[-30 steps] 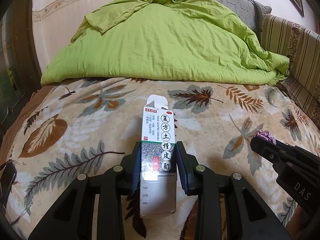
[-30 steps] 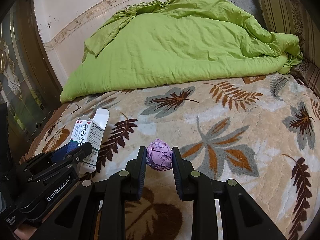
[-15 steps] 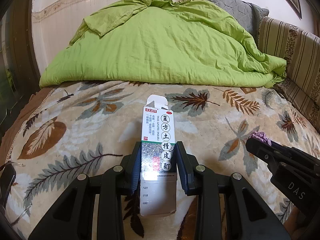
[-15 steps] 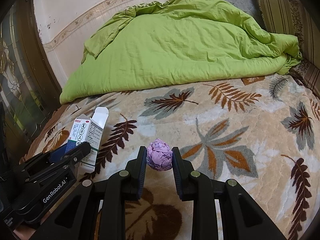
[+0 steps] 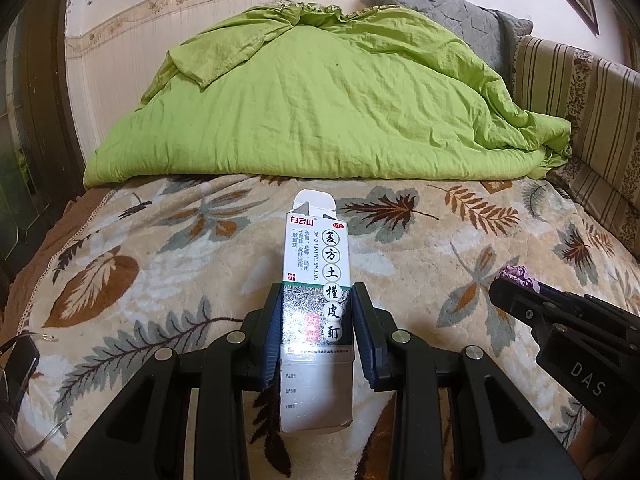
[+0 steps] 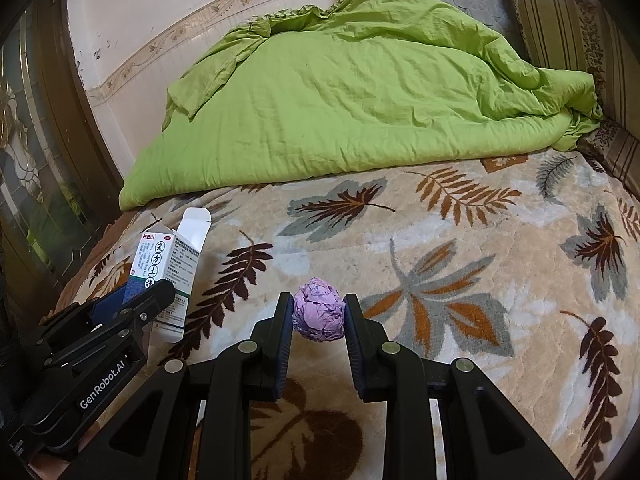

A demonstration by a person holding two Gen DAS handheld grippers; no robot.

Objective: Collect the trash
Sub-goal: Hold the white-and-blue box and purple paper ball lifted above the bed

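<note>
The left gripper point(image 5: 316, 326) had its fingers closed on a white-and-green medicine box point(image 5: 316, 292), end flap open, its long axis pointing away toward the green quilt point(image 5: 320, 100). The right gripper point(image 6: 319, 316) pinched a crumpled purple paper ball point(image 6: 319, 315). Both were above the leaf-patterned bed blanket point(image 6: 460, 248).

Your bed point(image 5: 420, 264) has a leaf-patterned blanket point(image 6: 500, 248) on top. On it you have a green quilt point(image 5: 328, 112) heaped at the far end and glasses point(image 5: 20, 364) near the left edge.
</note>
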